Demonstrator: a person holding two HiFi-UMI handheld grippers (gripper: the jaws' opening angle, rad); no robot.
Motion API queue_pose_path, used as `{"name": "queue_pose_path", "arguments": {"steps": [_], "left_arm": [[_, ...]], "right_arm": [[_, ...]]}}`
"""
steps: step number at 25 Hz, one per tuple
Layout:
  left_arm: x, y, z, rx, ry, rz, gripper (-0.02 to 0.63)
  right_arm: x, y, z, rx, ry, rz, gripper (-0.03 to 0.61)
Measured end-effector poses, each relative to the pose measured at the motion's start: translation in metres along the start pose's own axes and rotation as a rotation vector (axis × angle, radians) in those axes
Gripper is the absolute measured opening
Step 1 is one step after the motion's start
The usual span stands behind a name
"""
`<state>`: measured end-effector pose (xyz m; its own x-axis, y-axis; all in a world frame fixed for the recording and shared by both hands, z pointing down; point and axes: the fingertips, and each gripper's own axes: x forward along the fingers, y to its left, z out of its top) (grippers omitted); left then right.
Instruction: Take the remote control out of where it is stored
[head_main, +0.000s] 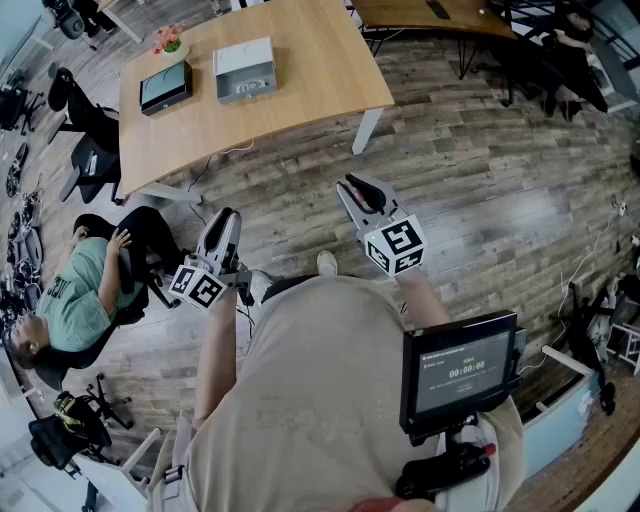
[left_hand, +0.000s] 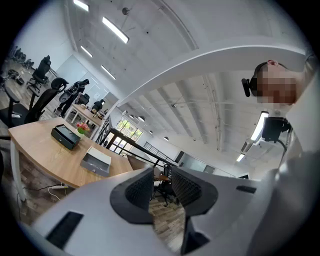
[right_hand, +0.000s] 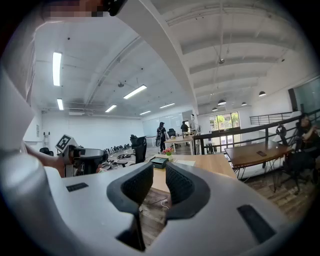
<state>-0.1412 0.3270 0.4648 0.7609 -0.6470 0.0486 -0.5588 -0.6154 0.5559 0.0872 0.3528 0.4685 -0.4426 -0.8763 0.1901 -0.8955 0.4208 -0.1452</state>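
Fingers (left_hand: 140, 189) of the left gripper (left_hand: 161, 184) stand a little apart, and nothing is between them. The fingers (right_hand: 137, 185) of the right gripper (right_hand: 159, 181) also show a small gap with nothing held.

From the head view, both grippers hang over the wooden floor (head_main: 480, 190), well apart from the counter (head_main: 310, 60). The left gripper (head_main: 222, 222) is near a person (head_main: 75, 295) sitting in a chair. The right gripper (head_main: 357, 188) is nearer the counter's near right corner.

A grey box (head_main: 245, 70) lies in the middle of the counter. A black box (head_main: 165, 87) lies just beside it, near the left edge. Pink flowers (head_main: 170, 40) stand by the far left corner.

The remote control does not show in any view; it may be inside one of the boxes.
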Motion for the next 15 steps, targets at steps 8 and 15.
{"name": "queue_pose_path", "arguments": {"steps": [8,15], "left_arm": [[0.006,-0.010,-0.010,0.000,0.004,0.019,0.107],[0.011,-0.022,-0.022,-0.009,0.015,0.031,0.107]], "right_arm": [[-0.016,-0.002,0.003,0.057,-0.043,0.060,0.087],[-0.023,-0.005,-0.008,0.049,-0.034,0.082,0.087]]}}
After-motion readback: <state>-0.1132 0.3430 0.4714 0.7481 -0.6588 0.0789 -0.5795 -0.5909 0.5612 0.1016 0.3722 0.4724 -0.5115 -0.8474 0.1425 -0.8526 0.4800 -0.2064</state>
